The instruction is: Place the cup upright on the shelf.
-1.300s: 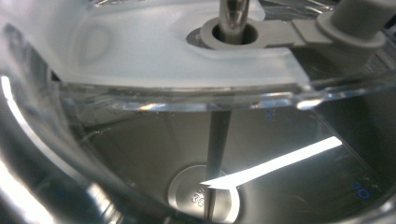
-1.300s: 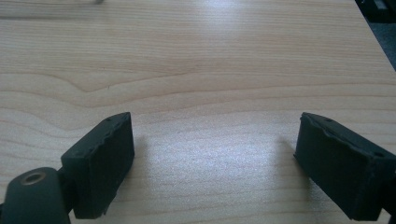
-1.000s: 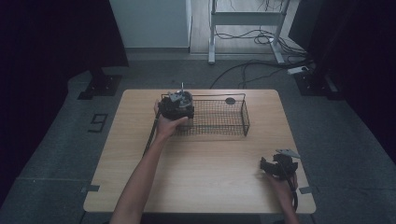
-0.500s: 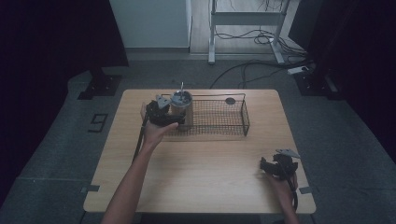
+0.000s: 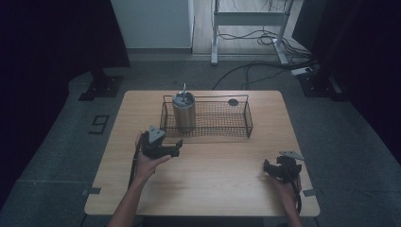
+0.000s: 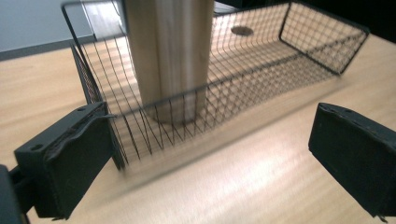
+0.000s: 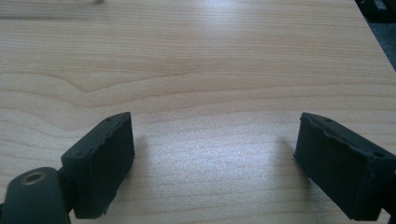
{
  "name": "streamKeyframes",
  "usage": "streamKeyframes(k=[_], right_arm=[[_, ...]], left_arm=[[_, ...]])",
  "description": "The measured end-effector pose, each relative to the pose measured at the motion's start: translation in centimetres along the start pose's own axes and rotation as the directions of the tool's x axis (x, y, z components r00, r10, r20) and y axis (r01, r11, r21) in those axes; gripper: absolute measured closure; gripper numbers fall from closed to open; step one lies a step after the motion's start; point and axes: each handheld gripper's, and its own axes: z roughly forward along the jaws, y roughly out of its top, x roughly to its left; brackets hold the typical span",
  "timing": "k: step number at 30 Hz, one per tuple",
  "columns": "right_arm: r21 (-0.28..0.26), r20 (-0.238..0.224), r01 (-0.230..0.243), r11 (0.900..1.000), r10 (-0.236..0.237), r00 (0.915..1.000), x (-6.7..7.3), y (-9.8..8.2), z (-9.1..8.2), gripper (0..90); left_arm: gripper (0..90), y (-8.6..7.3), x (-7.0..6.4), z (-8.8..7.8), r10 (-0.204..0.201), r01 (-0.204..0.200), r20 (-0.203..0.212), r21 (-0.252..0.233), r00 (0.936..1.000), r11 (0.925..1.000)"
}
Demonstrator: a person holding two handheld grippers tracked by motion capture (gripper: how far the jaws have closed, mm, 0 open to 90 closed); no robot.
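While the left gripper (image 5: 176, 147) hangs over the table (image 5: 213, 189) just in front of the wire basket (image 5: 243, 124), its jaws are spread wide with nothing between them. The wooden cup (image 5: 184, 113) stands upright inside the basket's left end, something thin sticking out of its top, can't tell what. A small dark disc (image 5: 233, 102) sits at the basket's far right. The right gripper (image 5: 270, 169) rests low near the table's right front corner, jaws apart too, bare wood in front of it.
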Motion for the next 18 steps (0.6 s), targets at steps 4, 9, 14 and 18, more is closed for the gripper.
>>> streamKeyframes(k=[4, 9, 14, 18], right_arm=[[0.0, 0.0, 0.0, 1.0, 0.0, 1.0, 0.0, 0.0, 0.0, 11.7], [0.0, 0.0, 0.0, 1.0, 0.0, 1.0, 0.0, 0.0, 0.0, 11.8], [0.0, 0.0, 0.001, 1.0, -0.001, 1.0, 0.0, 0.0, 0.0, 11.8], [-0.001, 0.0, 0.001, 1.0, -0.001, 1.0, 0.0, 0.0, 0.0, 11.8]], left_arm=[[0.7, -1.5, -0.9, -0.5, 0.028, -0.028, -0.007, 0.023, 0.9996, 0.9993], [1.3, -3.6, -1.6, -1.3, 0.023, -0.024, 0.011, 0.051, 0.9997, 0.9984], [1.7, -4.7, -1.5, -1.8, 0.013, -0.015, 0.021, 0.085, 0.9997, 0.9963], [2.9, -5.8, -1.3, -2.0, -0.033, 0.03, 0.028, 0.098, 0.9991, 0.9948]])
